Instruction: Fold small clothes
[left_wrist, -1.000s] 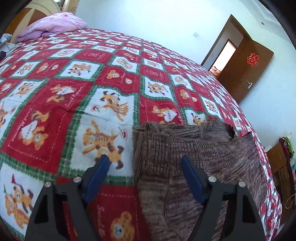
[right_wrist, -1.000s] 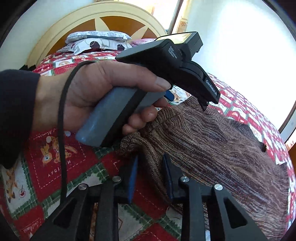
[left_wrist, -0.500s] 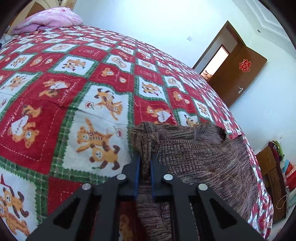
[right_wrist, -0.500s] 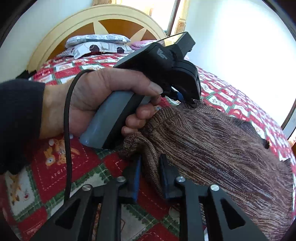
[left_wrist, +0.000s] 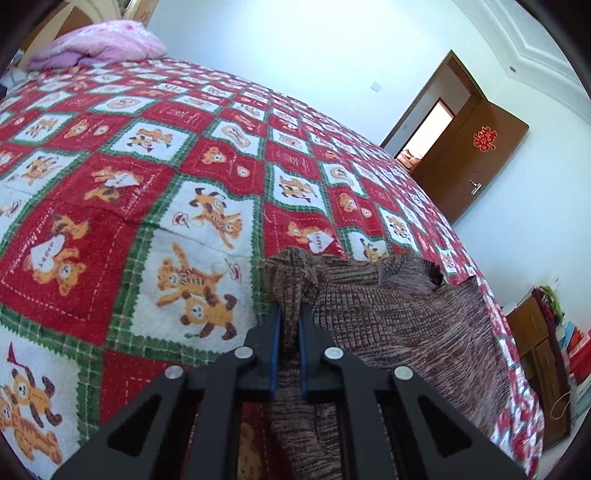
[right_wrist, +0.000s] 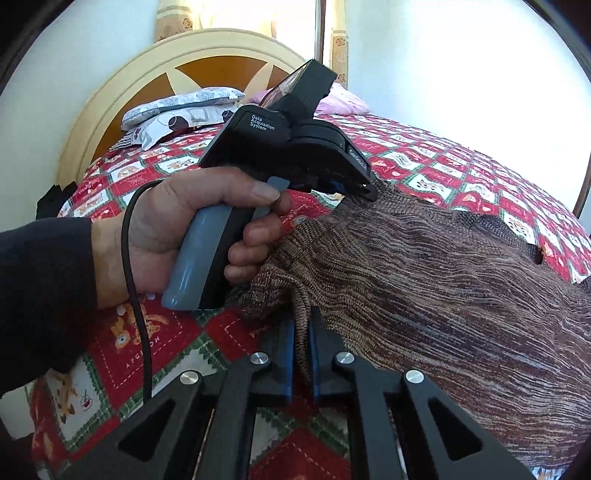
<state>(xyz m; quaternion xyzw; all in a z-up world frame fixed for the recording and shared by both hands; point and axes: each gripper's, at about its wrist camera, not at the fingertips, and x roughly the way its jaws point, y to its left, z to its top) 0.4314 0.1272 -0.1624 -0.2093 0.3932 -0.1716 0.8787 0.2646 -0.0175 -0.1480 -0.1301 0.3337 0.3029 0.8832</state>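
A brown knit garment (left_wrist: 388, 325) lies spread on the bed, toward its right side. In the left wrist view, my left gripper (left_wrist: 289, 314) is shut on a bunched corner at the garment's near left edge. Seen from the right wrist, my right gripper (right_wrist: 301, 326) has a fold of the same garment (right_wrist: 443, 280) between its blue pads, and its jaws are closing tight on it. A hand (right_wrist: 177, 221) in a dark sleeve holds the left gripper (right_wrist: 354, 188) just beyond, its tips pinching the garment's far edge.
The bed wears a red, white and green bear-print bedspread (left_wrist: 147, 192). A pink pillow (left_wrist: 96, 48) and a grey patterned pillow (right_wrist: 177, 114) lie by the curved headboard (right_wrist: 122, 88). An open brown door (left_wrist: 469, 158) and a wooden cabinet (left_wrist: 535, 332) stand past the bed's right side.
My left gripper closed from wide open onto the garment's corner. The right jaws narrowed onto the fold and lifted it slightly, and the hand holding the left gripper tilted.
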